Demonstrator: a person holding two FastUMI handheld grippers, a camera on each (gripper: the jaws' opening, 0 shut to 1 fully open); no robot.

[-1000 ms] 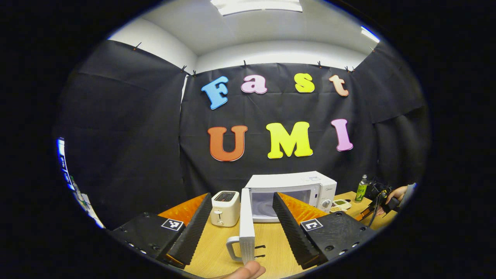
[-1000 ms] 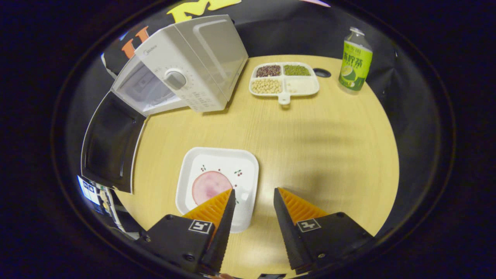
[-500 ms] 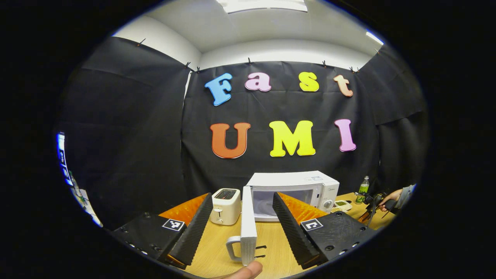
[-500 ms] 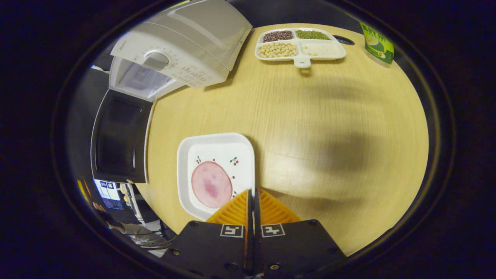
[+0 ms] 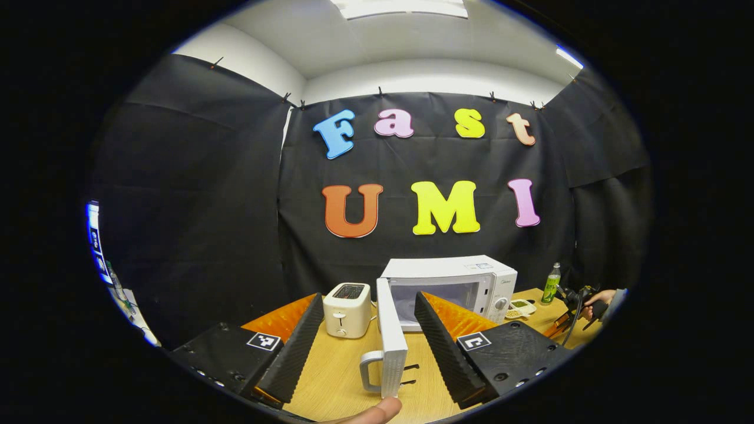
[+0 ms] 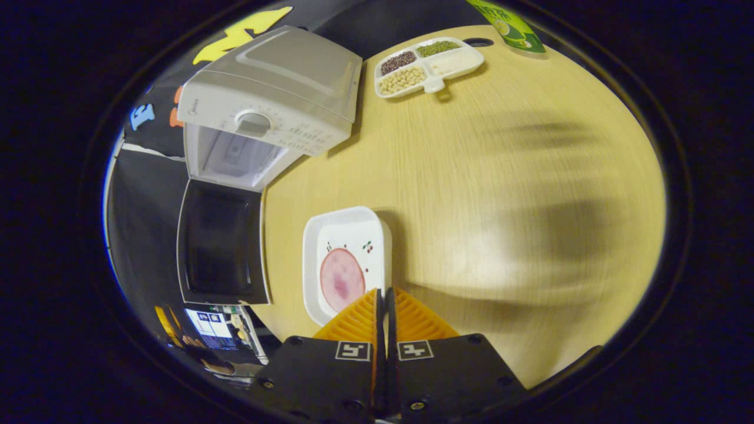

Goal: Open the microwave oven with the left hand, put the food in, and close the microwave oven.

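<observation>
The white microwave [image 5: 447, 282] stands on the wooden table with its door [image 5: 393, 344] swung wide open, edge-on between the fingers of my left gripper [image 5: 369, 297], which is open and touches nothing. In the right gripper view the microwave [image 6: 277, 100] shows its bare cavity, and the dark inside of the door [image 6: 221, 244] faces up. A white square plate [image 6: 330, 232] carries a pink round slice of ham [image 6: 341, 280]. My right gripper [image 6: 386, 292] is shut on the plate's near right rim. Far right in the left gripper view, a hand holds the right gripper [image 5: 580, 303].
A white toaster [image 5: 347, 300] stands left of the microwave. A divided tray of beans [image 6: 427, 59] and a green bottle [image 6: 506, 26] sit at the table's far side. A fingertip [image 5: 377, 409] shows at the bottom of the left gripper view.
My right gripper went from open beside the plate to shut on its rim, then swung toward the microwave. The left gripper drifted slightly, so the door sits further right in its view.
</observation>
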